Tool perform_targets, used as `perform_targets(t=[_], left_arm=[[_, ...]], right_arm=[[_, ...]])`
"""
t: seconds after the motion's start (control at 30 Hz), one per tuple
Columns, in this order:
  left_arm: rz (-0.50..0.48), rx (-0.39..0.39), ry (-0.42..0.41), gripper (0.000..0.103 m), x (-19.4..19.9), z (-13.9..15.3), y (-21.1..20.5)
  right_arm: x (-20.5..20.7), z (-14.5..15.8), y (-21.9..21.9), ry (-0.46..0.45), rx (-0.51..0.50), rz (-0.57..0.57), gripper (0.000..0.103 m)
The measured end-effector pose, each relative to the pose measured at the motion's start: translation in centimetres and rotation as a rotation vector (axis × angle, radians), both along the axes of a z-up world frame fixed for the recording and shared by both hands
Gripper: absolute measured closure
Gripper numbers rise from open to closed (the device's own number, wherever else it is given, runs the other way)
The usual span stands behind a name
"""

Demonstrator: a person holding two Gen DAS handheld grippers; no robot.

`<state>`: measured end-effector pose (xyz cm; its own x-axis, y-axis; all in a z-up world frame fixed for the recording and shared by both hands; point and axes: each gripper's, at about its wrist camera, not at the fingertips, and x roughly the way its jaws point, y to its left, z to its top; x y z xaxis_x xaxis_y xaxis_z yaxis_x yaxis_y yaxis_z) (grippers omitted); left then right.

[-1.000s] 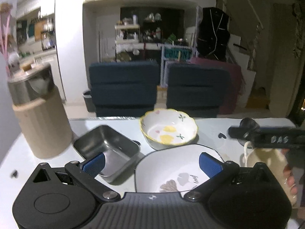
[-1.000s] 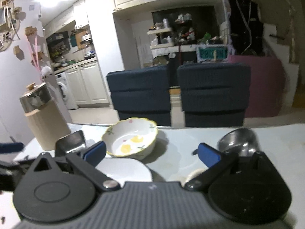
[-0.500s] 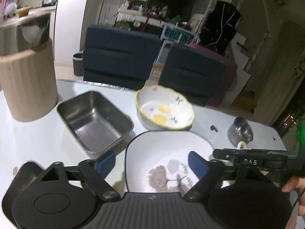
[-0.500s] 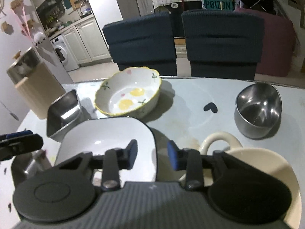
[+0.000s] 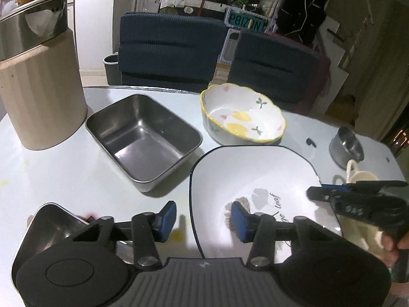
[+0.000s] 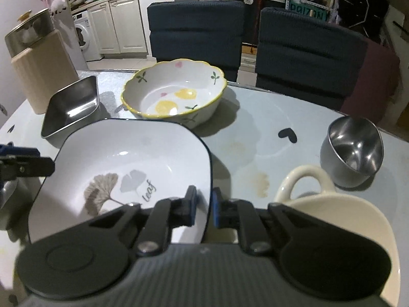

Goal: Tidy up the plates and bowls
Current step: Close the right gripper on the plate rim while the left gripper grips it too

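A square white plate (image 5: 255, 174) (image 6: 127, 158) with a dark rim and a leaf print lies on the pale table. My left gripper (image 5: 203, 221) straddles its left rim. The jaws are closing, and both blue pads stand clear of the rim. My right gripper (image 6: 204, 206) straddles the right rim. Its jaws are narrow and still closing, and a thin gap shows beside the inner pad. Behind the plate stands a flowered bowl (image 5: 242, 117) (image 6: 173, 94) with a yellow rim.
A steel rectangular tray (image 5: 143, 133) (image 6: 71, 107) sits left of the bowl, and a beige canister (image 5: 38, 89) beyond it. A cream handled dish (image 6: 332, 217) and a small steel bowl (image 6: 352, 151) are on the right. Another steel container (image 5: 48, 225) lies under my left gripper. Two dark chairs (image 6: 196, 30) line the far edge.
Both grippers have come down and tilted toward the square plate, one at each side rim. Both sets of jaws have narrowed from wide open, the right far more.
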<state>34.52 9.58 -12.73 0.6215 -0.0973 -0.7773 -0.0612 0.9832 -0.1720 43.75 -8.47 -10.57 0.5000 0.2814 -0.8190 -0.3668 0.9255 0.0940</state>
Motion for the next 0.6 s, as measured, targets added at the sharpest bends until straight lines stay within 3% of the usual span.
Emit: perform_targets(t=[0.13,0.23,0.4,0.6], left_arm=[[-0.007,0.04,0.04,0.066,0.2,-0.5,0.0],[-0.016,0.053,0.055,0.067,0.3,-0.9,0.1],[-0.031,0.076,0.071,0.067,0.7,-1.5,0.1],[-0.041,0.071,0.087,0.076,0.8,-2.1,0.5]], right_arm=[[-0.3,0.0,-0.2,0.034,0.04,0.039,0.088],[-0.6,0.0,0.4,0.045,0.005,0.064,0.088],[-0.2,0.0,-0.1,0.096,0.045,0.024,0.088],[-0.9,0.1,1.2,0.11,-0.011,0.048,0.079]])
